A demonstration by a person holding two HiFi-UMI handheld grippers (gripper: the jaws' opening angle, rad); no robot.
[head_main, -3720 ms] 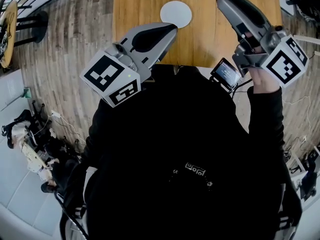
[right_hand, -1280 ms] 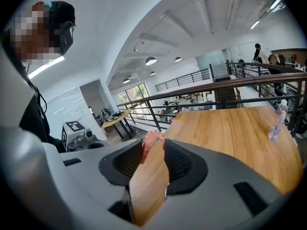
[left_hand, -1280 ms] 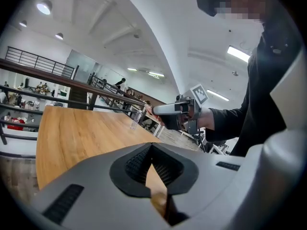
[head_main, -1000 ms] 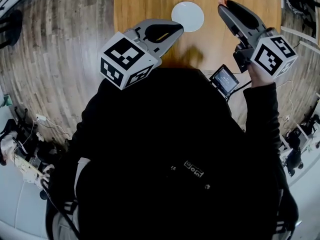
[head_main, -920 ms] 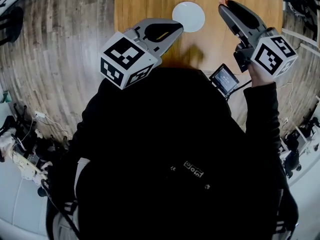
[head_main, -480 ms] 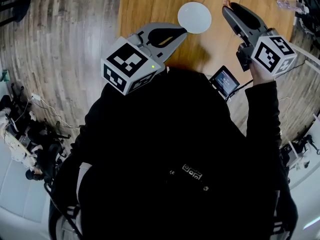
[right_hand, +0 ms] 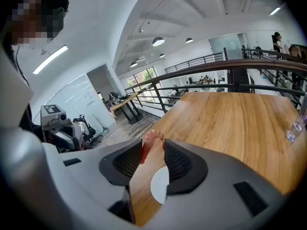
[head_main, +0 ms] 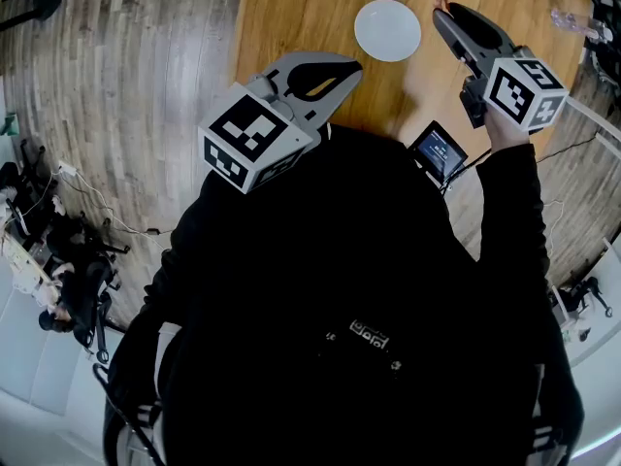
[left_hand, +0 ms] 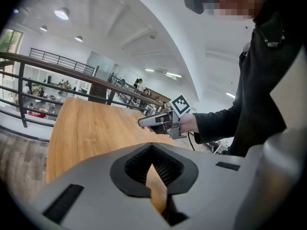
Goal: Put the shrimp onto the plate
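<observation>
A round white plate lies empty on the wooden table. My right gripper hangs just right of the plate's rim, shut on a pink shrimp that pokes out past its tips. In the right gripper view the shrimp sits pinched between the tips of the right gripper, and the plate shows through the gap below them. My left gripper hovers near the table's front edge, below and left of the plate, tips together and empty. From the left gripper view the right gripper is seen over the table.
A clear plastic bottle stands at the table's right side, also in the right gripper view. A small screen hangs by the person's right arm. A metal railing runs behind the table. Wood-plank floor lies to the left.
The head view has swung, so table and plate now sit further right. The right gripper has sunk toward the table with the shrimp still in it. The left gripper shifted slightly.
</observation>
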